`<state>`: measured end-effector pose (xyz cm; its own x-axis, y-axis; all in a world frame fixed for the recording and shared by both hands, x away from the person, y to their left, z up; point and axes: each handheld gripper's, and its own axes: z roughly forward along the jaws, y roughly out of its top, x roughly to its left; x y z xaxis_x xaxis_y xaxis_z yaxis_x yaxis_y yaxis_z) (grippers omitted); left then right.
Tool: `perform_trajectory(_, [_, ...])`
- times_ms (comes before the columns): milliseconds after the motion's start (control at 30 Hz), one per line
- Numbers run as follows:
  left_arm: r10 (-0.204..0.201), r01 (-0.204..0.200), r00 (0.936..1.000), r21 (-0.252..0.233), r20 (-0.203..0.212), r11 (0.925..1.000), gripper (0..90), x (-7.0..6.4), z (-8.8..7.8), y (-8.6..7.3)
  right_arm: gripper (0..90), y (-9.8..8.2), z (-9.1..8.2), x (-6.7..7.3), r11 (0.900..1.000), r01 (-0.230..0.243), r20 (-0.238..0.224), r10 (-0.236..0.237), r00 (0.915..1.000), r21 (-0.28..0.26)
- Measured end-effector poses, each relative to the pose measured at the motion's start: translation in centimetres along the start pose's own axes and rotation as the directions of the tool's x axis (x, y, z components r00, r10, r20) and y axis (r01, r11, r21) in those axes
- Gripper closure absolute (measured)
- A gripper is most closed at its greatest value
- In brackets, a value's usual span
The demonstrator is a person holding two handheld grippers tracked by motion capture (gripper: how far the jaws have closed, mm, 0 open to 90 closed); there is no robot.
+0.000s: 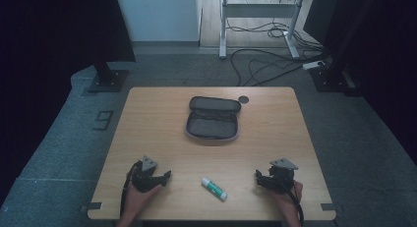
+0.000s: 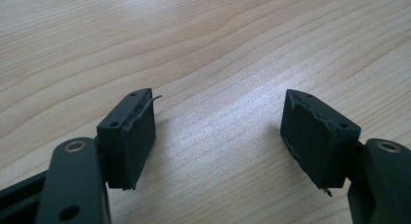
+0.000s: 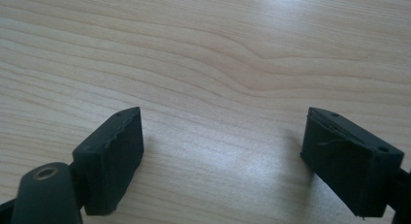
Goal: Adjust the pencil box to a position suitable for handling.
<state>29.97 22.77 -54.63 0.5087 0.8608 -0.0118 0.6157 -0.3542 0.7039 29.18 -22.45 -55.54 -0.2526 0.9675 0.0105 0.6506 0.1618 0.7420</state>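
A white glue stick [image 1: 214, 188] with a green label lies on the wooden table [image 1: 275, 133] near the front edge, between my two grippers. An open dark pencil case [image 1: 212, 120] with a grey lining rests at the table's middle back. My left gripper [image 1: 151, 173] sits at the front left, held in a hand, open. My right gripper [image 1: 273, 178] sits at the front right, also open. In the left gripper view the gripper [image 2: 220, 120] has only bare wood between its jaws. The same holds for the gripper [image 3: 223, 134] in the right gripper view.
A small dark round disc [image 1: 243, 99] lies on the table just right of the case's lid. Beyond the table are a white desk frame [image 1: 258, 20], loose cables [image 1: 268, 65] on the floor, and dark stand bases [image 1: 108, 79] at both sides.
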Motion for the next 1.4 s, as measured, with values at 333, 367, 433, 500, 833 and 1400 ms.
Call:
perform_trajectory(333, [0.01,-0.01,0.9999,-0.02,0.003,0.9997,30.7,1.0,0.3,1.2,18.9,-0.5,-0.6,1.5,1.0,0.004,-0.008,-0.004,1.0,-0.009])
perform_trajectory(367, [0.018,-0.018,0.9998,-0.037,0.003,0.9991,30.9,0.7,-0.1,1.5,19.0,-0.4,-0.5,1.4,1.0,0.003,-0.008,-0.003,1.0,-0.009])
perform_trajectory(433, [0.026,-0.026,0.9996,-0.045,0.008,0.9986,30.9,0.6,-0.5,1.7,18.9,-0.2,-0.3,1.4,1.0,0.006,-0.013,-0.006,0.9999,-0.008])
perform_trajectory(500, [0.021,-0.02,0.9997,-0.05,0.013,0.9986,31.0,0.6,-0.7,1.7,18.2,0.0,-0.2,1.4,1.0,0.003,-0.021,-0.003,0.9998,-0.004])
perform_trajectory(833, [-0.028,0.032,0.9979,-0.069,0.059,0.9971,32.1,-0.2,-0.8,3.2,19.0,2.6,-0.6,1.2,0.997,0.017,-0.103,-0.025,0.9944,-0.075])
perform_trajectory(1400, [-0.042,0.055,0.9923,-0.109,0.116,0.9925,33.7,-0.9,-0.7,9.1,22.8,6.8,-1.6,1.7,0.986,0.011,-0.157,-0.038,0.9869,-0.166])
